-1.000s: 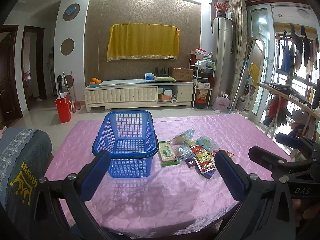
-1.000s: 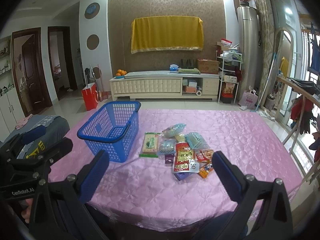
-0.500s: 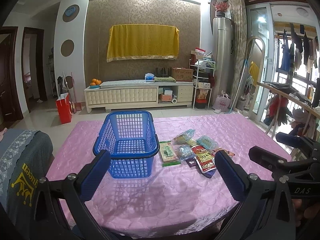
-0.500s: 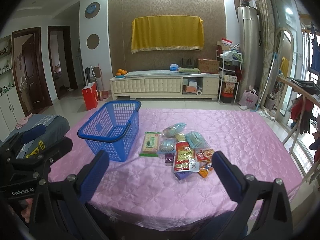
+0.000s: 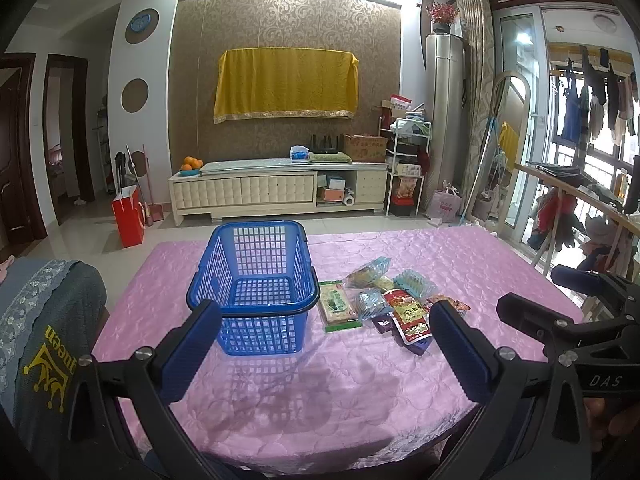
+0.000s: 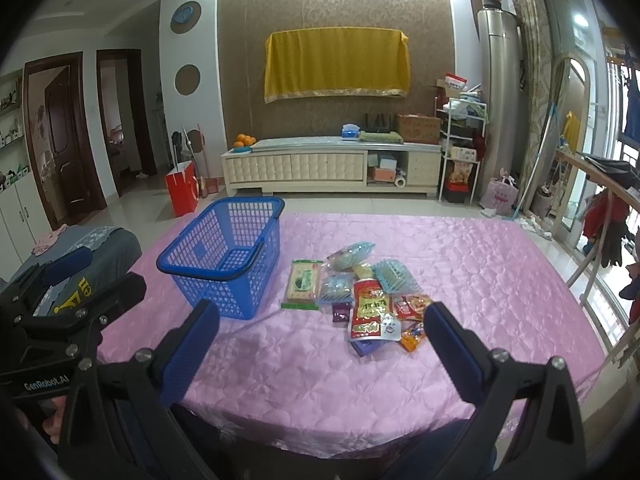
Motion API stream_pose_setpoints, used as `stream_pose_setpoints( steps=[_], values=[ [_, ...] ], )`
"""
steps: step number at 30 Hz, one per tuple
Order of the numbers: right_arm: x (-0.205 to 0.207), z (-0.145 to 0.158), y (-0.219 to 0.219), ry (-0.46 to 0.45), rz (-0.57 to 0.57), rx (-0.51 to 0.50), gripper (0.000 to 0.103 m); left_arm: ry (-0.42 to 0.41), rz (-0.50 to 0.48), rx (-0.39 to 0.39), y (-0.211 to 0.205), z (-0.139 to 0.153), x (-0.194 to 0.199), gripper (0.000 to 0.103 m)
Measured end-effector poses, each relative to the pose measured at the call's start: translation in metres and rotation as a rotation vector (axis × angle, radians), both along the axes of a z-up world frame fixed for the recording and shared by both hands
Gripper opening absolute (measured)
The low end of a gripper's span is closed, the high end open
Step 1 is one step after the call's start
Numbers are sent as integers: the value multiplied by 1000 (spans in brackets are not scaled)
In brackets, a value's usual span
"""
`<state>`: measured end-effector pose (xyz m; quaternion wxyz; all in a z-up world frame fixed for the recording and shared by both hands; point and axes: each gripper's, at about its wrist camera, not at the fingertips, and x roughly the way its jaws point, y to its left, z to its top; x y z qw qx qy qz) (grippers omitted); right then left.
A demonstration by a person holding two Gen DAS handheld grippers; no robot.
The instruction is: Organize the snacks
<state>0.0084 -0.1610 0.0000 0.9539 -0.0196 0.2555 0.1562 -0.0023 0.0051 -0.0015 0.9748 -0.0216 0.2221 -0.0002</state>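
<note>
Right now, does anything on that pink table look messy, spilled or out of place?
Nothing is spilled or damaged. The snack packets lie in a loose, overlapping heap on the pink tablecloth, beside the blue basket, which stands upright and empty. Both grippers, left and right, are open and hold nothing.

A brown patterned wall panel (image 5: pixel 288 68) fills the far side of the room, with a yellow cloth (image 5: pixel 286 82) hung across its middle. Below it stands a cream low cabinet (image 5: pixel 276 196) carrying a bowl of oranges (image 5: pixel 191 165) at its left end and a cardboard box (image 5: pixel 364 147) at its right. A red paper bag (image 5: pixel 128 220) sits on the pale tiled floor (image 5: pixel 80 236). Dark wooden doorways (image 6: pixel 68 136) open on the left; daylight enters through the glass door (image 5: pixel 520 120) on the right, beside a tall silver air conditioner (image 5: pixel 444 120).
</note>
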Motion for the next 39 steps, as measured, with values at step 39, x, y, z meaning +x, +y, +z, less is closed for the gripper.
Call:
stream_pose_setpoints(
  steps=[39],
  values=[
    [46,4,-22,33,32,-2,103,42,-11,24,-18,-2,36,103]
  ],
)
